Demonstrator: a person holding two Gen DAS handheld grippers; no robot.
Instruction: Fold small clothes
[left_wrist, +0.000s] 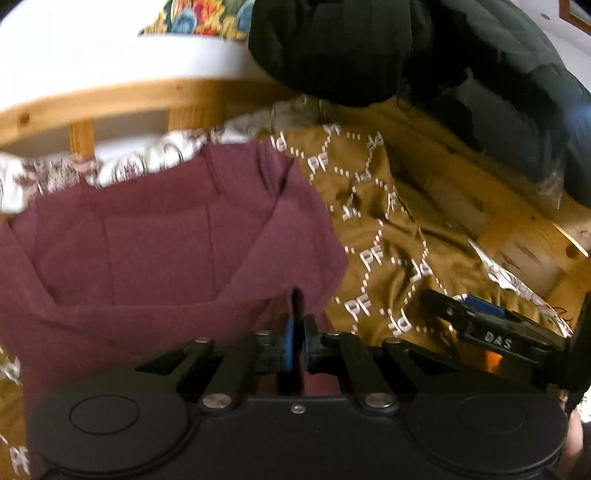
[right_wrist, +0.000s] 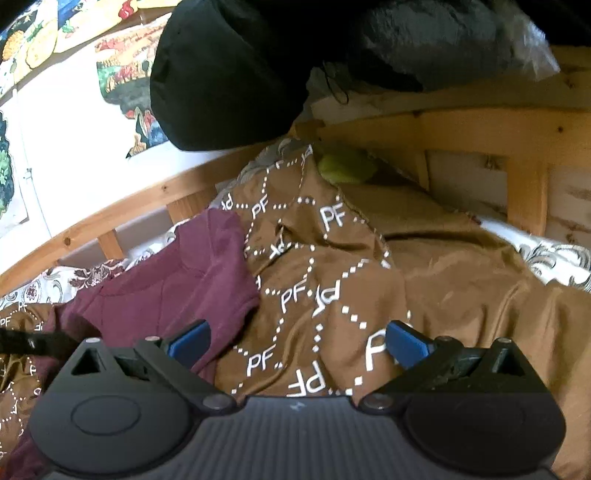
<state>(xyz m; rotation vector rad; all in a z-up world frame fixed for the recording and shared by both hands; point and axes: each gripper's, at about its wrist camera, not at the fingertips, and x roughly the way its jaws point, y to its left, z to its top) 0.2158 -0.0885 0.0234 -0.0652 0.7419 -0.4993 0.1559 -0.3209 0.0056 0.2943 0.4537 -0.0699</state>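
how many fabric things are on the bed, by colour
maroon: 1, the small garment pinched by the left gripper
brown: 1, the PF-print blanket
black: 1, the bundle at the back; could be more than one piece
white patterned: 1, the sheet
yellow-green: 1, a small item, unclear what
total: 5

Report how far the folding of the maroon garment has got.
Early stage. Done: the maroon garment lies on the brown PF blanket, one side flapped inward. In hand: the left gripper is shut on its edge. Left: the right gripper is open and empty; remaining folds undone.
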